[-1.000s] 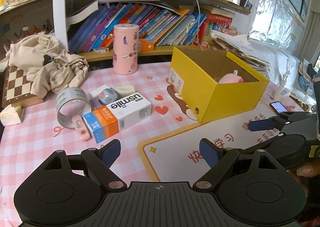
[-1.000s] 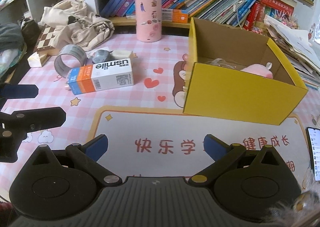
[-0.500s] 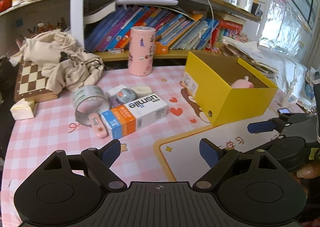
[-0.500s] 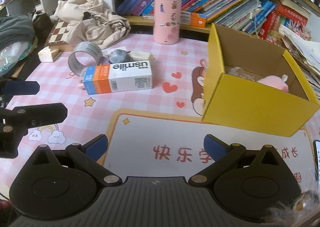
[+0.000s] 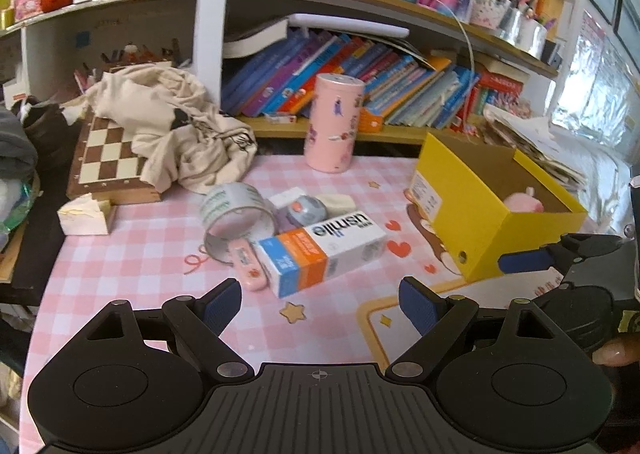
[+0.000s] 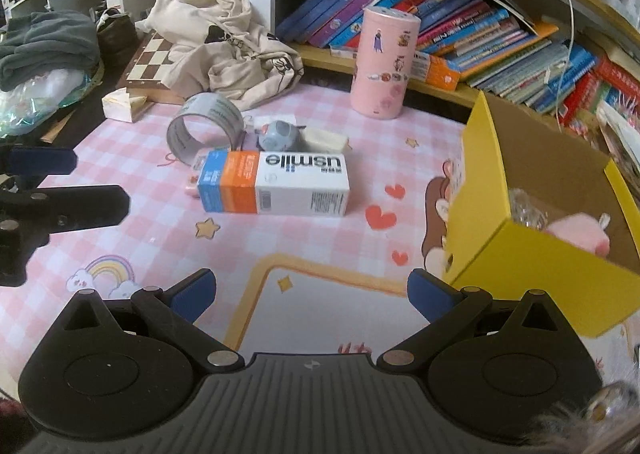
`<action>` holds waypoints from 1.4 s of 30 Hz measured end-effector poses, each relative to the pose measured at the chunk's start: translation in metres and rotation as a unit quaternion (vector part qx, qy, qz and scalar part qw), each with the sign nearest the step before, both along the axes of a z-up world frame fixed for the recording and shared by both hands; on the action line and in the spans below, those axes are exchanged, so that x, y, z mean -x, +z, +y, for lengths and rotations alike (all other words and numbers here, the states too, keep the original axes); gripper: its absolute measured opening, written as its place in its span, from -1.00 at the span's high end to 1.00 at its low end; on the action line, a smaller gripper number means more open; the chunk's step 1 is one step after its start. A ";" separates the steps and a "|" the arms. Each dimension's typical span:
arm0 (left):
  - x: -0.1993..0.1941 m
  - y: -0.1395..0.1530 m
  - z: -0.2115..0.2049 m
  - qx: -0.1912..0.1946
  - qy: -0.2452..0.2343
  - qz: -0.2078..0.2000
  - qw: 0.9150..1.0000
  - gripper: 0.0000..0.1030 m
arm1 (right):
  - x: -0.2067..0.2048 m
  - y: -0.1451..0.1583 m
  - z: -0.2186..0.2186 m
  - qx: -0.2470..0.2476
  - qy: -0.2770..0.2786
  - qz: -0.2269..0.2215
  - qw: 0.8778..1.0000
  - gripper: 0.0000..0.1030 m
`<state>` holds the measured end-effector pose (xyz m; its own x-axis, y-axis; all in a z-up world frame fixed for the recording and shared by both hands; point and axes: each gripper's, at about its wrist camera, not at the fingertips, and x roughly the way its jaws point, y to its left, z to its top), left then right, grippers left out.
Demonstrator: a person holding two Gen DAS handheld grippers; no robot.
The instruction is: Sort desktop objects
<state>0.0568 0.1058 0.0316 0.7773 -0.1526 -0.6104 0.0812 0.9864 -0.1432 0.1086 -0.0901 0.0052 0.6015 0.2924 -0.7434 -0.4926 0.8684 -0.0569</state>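
Note:
A white, orange and blue usmile box (image 5: 320,254) (image 6: 274,183) lies on the pink checked mat. Behind it lie a tape roll (image 5: 236,213) (image 6: 204,125), a grey round gadget (image 5: 306,209) (image 6: 280,133), a cream eraser-like block (image 5: 336,202) (image 6: 324,139) and a small pink item (image 5: 248,268). An open yellow box (image 5: 480,230) (image 6: 520,258) on the right holds a pink plush (image 5: 522,203) (image 6: 580,234). My left gripper (image 5: 320,304) is open and empty, just short of the usmile box. My right gripper (image 6: 312,294) is open and empty, nearer the yellow box.
A pink cylinder tin (image 5: 334,121) (image 6: 384,61) stands at the back by a shelf of books (image 5: 360,81). A cream cloth (image 5: 172,133) lies over a chessboard (image 5: 108,161) at the back left. A paper wedge (image 5: 84,213) sits beside it.
Both grippers have swung left toward the clutter of small objects; the usmile box and tape roll now sit nearer the centre of both views. Both stay open.

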 end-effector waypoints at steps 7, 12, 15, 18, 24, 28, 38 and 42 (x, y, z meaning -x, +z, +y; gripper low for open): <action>-0.012 -0.004 0.007 0.002 0.022 0.001 1.000 -0.72 | -0.019 0.000 0.008 -0.002 0.008 -0.002 1.000 -1.00; -0.020 -0.014 0.005 0.005 0.029 0.013 0.999 -0.72 | -0.029 -0.006 0.010 -0.005 0.015 0.010 1.000 -1.00; -0.025 -0.022 0.003 0.002 0.032 0.023 0.999 -0.72 | -0.034 -0.010 0.011 -0.008 0.019 0.017 1.000 -1.00; -0.030 -0.026 0.001 -0.001 0.036 0.024 0.999 -0.72 | -0.042 -0.013 0.011 -0.013 0.021 0.023 0.999 -1.00; -0.039 -0.031 0.002 -0.009 0.046 0.031 0.998 -0.72 | -0.062 -0.018 0.013 -0.025 0.023 0.032 0.999 -1.00; -0.043 -0.035 0.010 -0.010 0.067 0.039 0.997 -0.72 | -0.075 -0.023 0.022 -0.032 0.033 0.039 0.998 -1.00; -0.053 -0.043 0.018 -0.011 0.081 0.054 0.995 -0.71 | -0.138 -0.027 0.049 -0.058 0.006 0.054 0.997 -0.72; -0.055 -0.045 0.020 -0.011 0.086 0.057 0.995 -0.71 | -0.166 -0.037 0.052 -0.038 -0.035 0.074 0.996 -0.23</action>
<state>0.1118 0.1262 -0.0133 0.7166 -0.0097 -0.6974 -0.1036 0.9873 -0.1202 0.2746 -0.0378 -0.0314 0.5082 0.3127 -0.8025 -0.4292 0.8998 0.0789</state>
